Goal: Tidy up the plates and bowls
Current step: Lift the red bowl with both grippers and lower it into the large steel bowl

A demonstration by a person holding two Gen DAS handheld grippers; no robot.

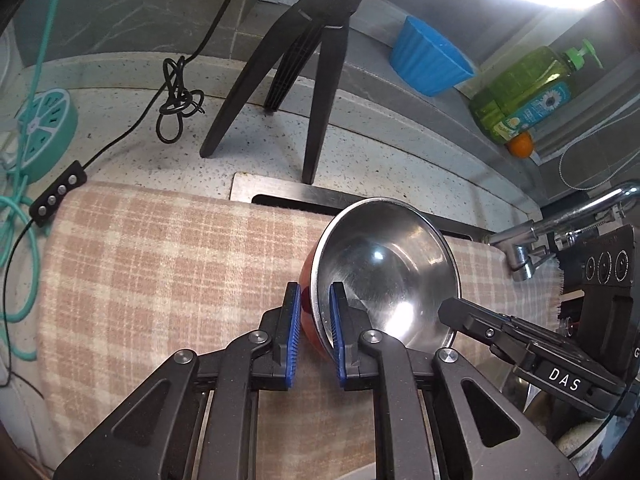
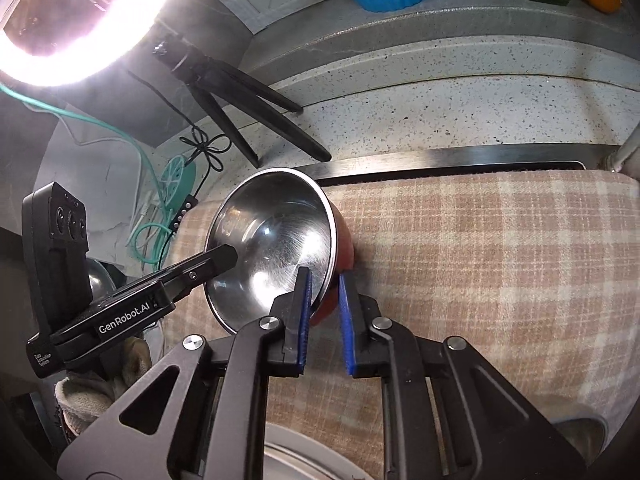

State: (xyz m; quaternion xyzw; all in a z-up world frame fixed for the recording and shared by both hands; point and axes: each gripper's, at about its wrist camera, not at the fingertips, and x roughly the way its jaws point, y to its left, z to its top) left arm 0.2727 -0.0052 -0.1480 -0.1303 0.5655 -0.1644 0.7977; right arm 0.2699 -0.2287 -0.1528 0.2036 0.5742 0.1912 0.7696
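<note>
A steel bowl with a red outside is held tilted above the checked cloth. My left gripper is shut on its rim, one blue pad inside and one on the red outside. My right gripper is shut on the opposite rim of the same bowl. Each gripper shows in the other's view: the right one in the left wrist view, the left one in the right wrist view. A pale plate rim shows at the bottom of the right wrist view.
A black tripod stands on the speckled counter behind the cloth. A blue ribbed cup, a green soap bottle and an orange sit on the back ledge. A faucet is at right; a teal power hub and cables at left.
</note>
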